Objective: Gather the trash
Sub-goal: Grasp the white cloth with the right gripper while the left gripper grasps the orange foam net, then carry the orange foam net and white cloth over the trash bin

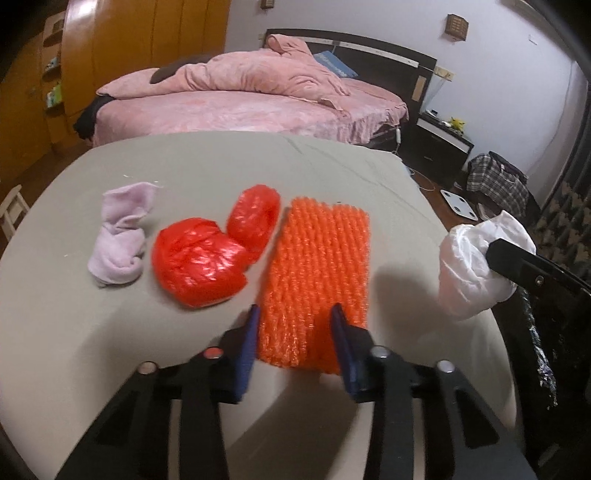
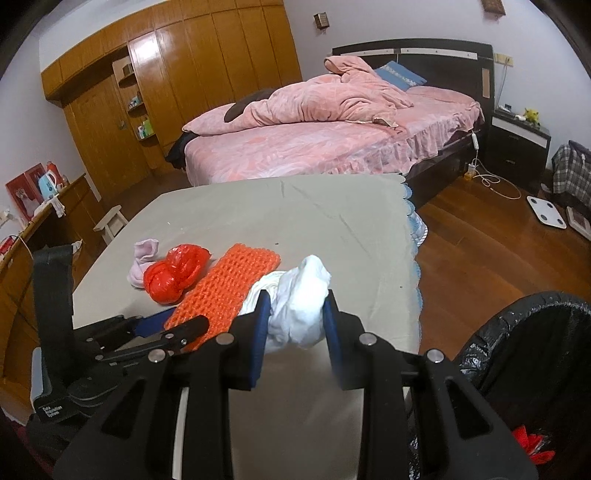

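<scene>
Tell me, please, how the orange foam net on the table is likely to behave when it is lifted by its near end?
The orange foam net looks like open-mesh foam, so it is probably very light. Lying flat and thin, it would likely droop from the left tool rather than stay stiff. Its knobbly surface should resist slipping.

A bed (image 2: 332,147) with a pink cover and a rumpled pink quilt (image 2: 325,103) stands ahead of the claw, past the grey-covered table (image 2: 295,214). Its dark headboard (image 2: 424,55) meets a pale wall (image 2: 369,22). Wooden wardrobes (image 2: 207,74) fill the wall ahead and to the left. A dark nightstand (image 2: 517,147) stands to the right, over a wooden floor (image 2: 480,251) with a white scale (image 2: 546,217).
</scene>
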Available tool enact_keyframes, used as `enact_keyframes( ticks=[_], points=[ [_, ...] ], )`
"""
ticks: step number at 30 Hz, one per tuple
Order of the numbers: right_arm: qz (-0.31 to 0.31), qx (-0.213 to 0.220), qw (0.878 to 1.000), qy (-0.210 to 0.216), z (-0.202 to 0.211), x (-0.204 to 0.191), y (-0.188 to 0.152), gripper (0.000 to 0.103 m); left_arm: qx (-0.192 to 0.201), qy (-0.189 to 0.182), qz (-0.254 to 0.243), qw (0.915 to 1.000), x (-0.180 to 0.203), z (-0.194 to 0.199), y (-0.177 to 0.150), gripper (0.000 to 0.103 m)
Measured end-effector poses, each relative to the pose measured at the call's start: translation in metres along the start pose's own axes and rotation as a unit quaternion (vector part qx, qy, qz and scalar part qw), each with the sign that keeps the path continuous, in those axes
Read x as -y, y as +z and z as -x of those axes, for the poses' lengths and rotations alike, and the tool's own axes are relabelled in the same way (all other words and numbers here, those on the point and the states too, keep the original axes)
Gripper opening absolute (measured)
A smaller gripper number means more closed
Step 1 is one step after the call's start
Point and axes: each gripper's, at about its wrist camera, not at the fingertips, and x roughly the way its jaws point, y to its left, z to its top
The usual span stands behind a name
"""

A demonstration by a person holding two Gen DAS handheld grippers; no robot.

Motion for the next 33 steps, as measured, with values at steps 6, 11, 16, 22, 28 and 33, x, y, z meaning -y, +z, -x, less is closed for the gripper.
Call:
enact_keyframes(
  ticks=[6, 11, 16, 22, 28, 33],
  points=[
    [0.000, 0.003, 1.000, -0.002, 0.005, -0.001, 0.002, 0.028, 0.017, -0.002, -0.004, 0.9998, 0.004, 0.009, 0.000, 0.010],
    [0.007, 0.015, 1.000, -0.005, 0.018, -0.004, 0.005, 0.028, 0.042, -0.001, -0.001, 0.9991, 0.009, 0.028, 0.002, 0.010],
    [0.007, 0.023, 1.000, -0.005, 0.031, -0.007, 0.006, 0.028, 0.068, -0.001, -0.003, 0.9977, 0.015, 0.054, 0.005, 0.010],
    [0.011, 0.038, 0.999, 0.000, 0.053, -0.013, 0.008, 0.028, 0.091, 0.001, 0.000, 0.9958, 0.022, 0.086, 0.007, 0.010],
    [0.016, 0.051, 0.999, 0.002, 0.080, -0.017, 0.007, 0.028, 0.107, 0.009, 0.004, 0.9942, 0.028, 0.110, 0.005, 0.010],
    [0.019, 0.060, 0.998, 0.000, 0.106, -0.017, 0.003, 0.029, 0.123, 0.014, -0.004, 0.9923, 0.038, 0.133, 0.001, 0.010]
  ],
)
